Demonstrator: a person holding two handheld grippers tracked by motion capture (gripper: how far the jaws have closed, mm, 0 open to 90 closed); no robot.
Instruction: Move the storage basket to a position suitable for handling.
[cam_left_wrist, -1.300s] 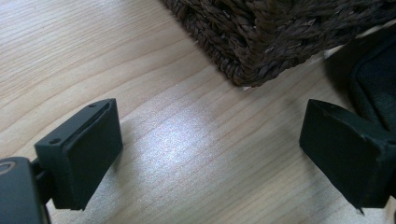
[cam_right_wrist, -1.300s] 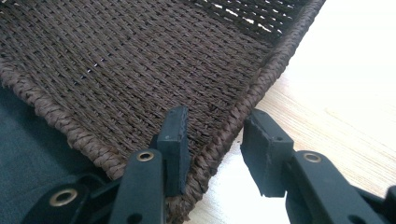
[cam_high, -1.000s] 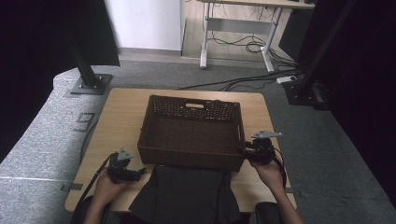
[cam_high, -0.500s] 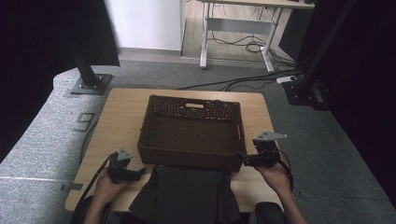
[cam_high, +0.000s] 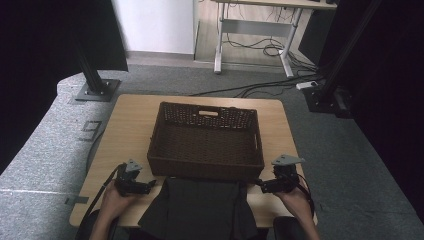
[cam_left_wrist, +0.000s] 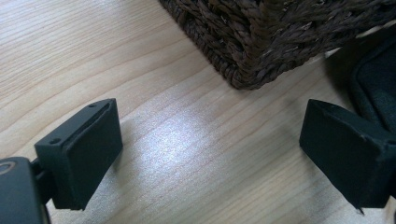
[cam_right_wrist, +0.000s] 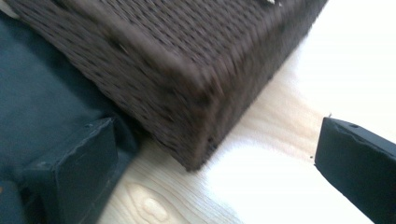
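A dark brown woven basket (cam_high: 205, 142) stands in the middle of the wooden table (cam_high: 127, 125). In front of it a dark cloth (cam_high: 197, 207) lies over the table's front edge. My left gripper (cam_high: 150, 186) rests left of the cloth, pointing right. In the left gripper view it (cam_left_wrist: 210, 135) is open over bare wood, with the basket's corner (cam_left_wrist: 261, 42) ahead. My right gripper (cam_high: 259, 186) sits right of the cloth, pointing left. Its jaws have just been opening. In the right gripper view it (cam_right_wrist: 219, 140) is open and holds nothing, facing the basket's corner (cam_right_wrist: 187, 70), with the cloth (cam_right_wrist: 42, 93) by one jaw.
Grey carpet surrounds the table. Black stand bases (cam_high: 97, 90) sit on the floor at the back left and back right (cam_high: 325, 100). A desk frame with cables (cam_high: 255, 47) stands behind.
The right gripper has drawn back from the basket's near right corner toward the table's front edge, sinking a little, and its jaws have opened. The left gripper has stayed where it was.
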